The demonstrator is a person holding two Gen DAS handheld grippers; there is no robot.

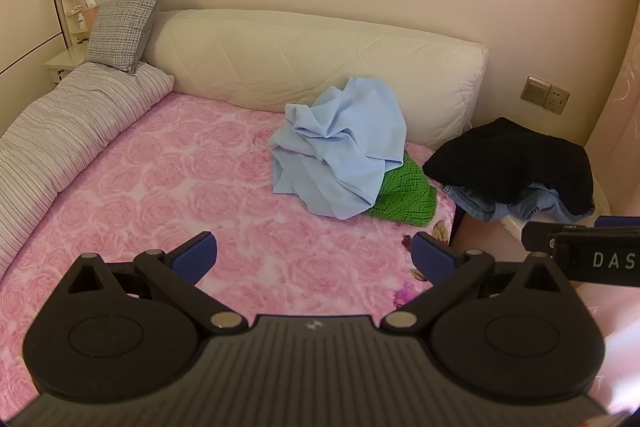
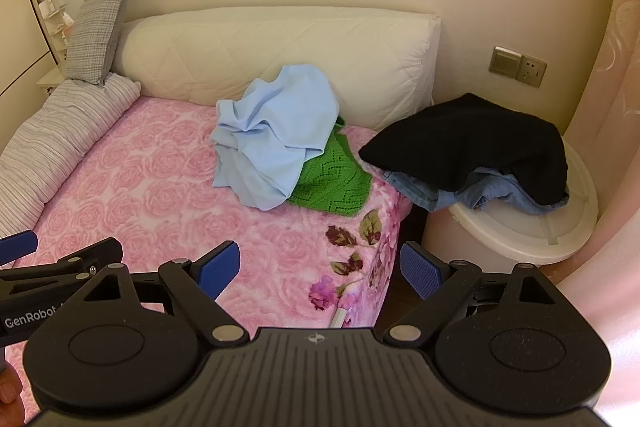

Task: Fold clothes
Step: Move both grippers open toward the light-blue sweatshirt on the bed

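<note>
A striped quilt (image 1: 60, 131) lay at the bed's left edge. Both the left gripper (image 1: 314, 257) and right gripper (image 2: 320, 267) hung released, empty, above the pink bedspread (image 1: 168, 187). Farther right sat a crumpled blue garment (image 1: 340, 147) overlapping a green knit (image 1: 404, 195); beside the bed, black clothing (image 2: 472, 143) covered jeans (image 2: 480, 191).

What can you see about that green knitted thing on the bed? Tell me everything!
The green knitted garment is bright green yarn with a lacy, holey zigzag pattern. It lies flat near the pink rose-patterned bed's corner. A crumpled light blue cloth sits on top, hiding most of it, so its full shape cannot be told. Neither gripper touches it.
</note>
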